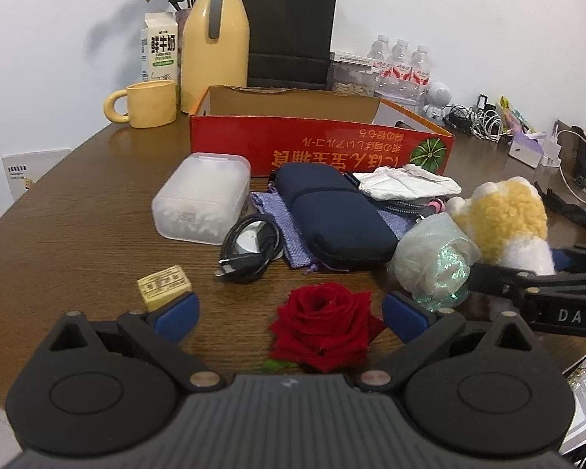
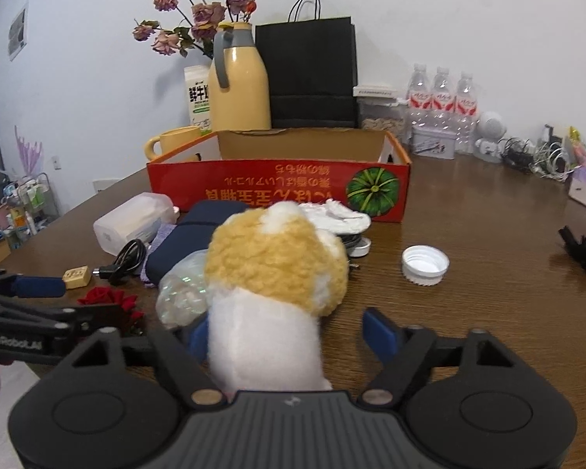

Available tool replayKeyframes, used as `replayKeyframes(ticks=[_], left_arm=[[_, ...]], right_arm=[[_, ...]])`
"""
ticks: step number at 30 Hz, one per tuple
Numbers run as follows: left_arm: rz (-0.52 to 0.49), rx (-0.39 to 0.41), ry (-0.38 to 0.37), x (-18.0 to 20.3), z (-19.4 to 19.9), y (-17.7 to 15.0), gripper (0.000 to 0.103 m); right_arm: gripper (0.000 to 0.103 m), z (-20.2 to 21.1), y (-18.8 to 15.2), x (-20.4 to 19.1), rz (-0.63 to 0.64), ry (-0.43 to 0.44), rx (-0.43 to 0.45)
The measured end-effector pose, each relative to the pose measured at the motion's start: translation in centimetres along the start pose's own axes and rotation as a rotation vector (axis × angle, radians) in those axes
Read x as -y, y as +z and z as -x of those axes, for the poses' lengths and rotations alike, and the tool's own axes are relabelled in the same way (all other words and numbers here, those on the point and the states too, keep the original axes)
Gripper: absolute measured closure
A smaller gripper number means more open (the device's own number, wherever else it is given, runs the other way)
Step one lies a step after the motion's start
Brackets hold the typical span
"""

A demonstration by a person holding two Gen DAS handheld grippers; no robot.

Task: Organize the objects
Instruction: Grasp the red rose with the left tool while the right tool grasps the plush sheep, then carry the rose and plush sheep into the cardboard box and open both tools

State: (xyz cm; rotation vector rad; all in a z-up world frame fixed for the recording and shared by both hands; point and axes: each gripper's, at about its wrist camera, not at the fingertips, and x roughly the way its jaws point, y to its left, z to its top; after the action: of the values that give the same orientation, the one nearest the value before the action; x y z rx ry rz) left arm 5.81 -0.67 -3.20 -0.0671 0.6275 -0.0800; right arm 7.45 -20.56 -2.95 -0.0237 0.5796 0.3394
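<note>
A red rose [image 1: 326, 326] lies on the brown table between the blue pads of my open left gripper [image 1: 291, 318]; the pads do not touch it. It also shows in the right wrist view [image 2: 111, 298]. A yellow-and-white plush toy [image 2: 273, 285] sits between the wide-open fingers of my right gripper [image 2: 289, 338]; its left side is near the left pad, the right pad stands apart. It also shows in the left wrist view [image 1: 504, 219]. An open red-orange cardboard box [image 1: 320, 144] stands behind the clutter.
On the table lie a frosted plastic box [image 1: 203, 203], black cable [image 1: 250, 248], navy pouch [image 1: 336, 215], white cloth [image 1: 406, 181], clear crumpled bag [image 1: 435, 260], small yellow block [image 1: 164, 285], white cap [image 2: 425, 264]. A yellow mug [image 1: 146, 103], thermos [image 1: 215, 39], milk carton, black bag and bottles stand behind.
</note>
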Motion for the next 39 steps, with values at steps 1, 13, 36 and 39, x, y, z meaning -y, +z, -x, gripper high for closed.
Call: replayKeyframes(ticks=[1, 13, 36, 39], left_arm=[[-0.002, -0.002, -0.009, 0.1, -0.1, 0.0, 0.017], [0.005, 0.000, -0.024, -0.1, 0.2, -0.3, 0.060], [-0.033, 0.246, 0.016, 0.9, -0.7, 12.4, 0.060], [-0.008, 0.250, 0.033, 0.9, -2.4, 15.7, 0.060]], right_arm=[[0.040, -0.1, 0.0, 0.0, -0.004, 0.011, -0.003], [0.060, 1.4, -0.2, 0.6, -0.011, 0.031, 0.058], [0.060, -0.5, 10.3, 0.9, 0.111, 0.011, 0.263], [0.060, -2.5, 13.7, 1.3, 0.101, 0.001, 0.268]])
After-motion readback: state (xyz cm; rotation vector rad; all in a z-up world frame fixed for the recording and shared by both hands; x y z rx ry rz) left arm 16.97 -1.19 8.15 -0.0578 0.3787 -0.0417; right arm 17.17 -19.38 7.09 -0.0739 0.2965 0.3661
